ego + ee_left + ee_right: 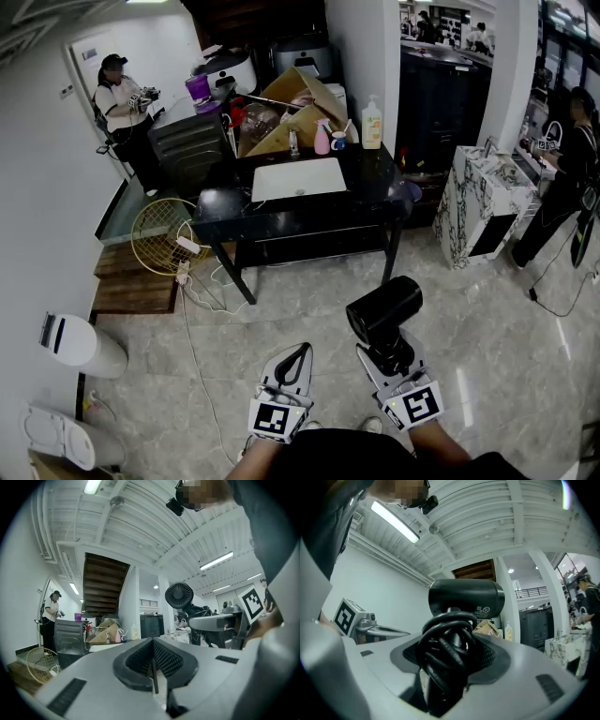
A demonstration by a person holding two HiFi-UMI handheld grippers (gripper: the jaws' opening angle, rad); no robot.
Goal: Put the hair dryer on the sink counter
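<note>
My right gripper (387, 356) is shut on the black hair dryer (384, 307), gripping its handle with the black cord (445, 654) coiled round it. The barrel (466, 597) sticks up above the jaws, and the dryer's rear grille (179, 595) shows in the left gripper view. My left gripper (297, 352) hangs beside it at the left, shut with nothing in it (153, 667). Both are held low over the tiled floor. Ahead stands the black sink counter (281, 221) with a white sink basin (298, 178).
On the counter's back are a cardboard box (295, 108), a pink spray bottle (322, 138) and a soap bottle (372, 124). A gold wire fan (164, 234) and a power strip with cables (186, 272) lie left of it. A marble cabinet (487, 202) stands right. People stand far left (122, 103) and right (572, 159).
</note>
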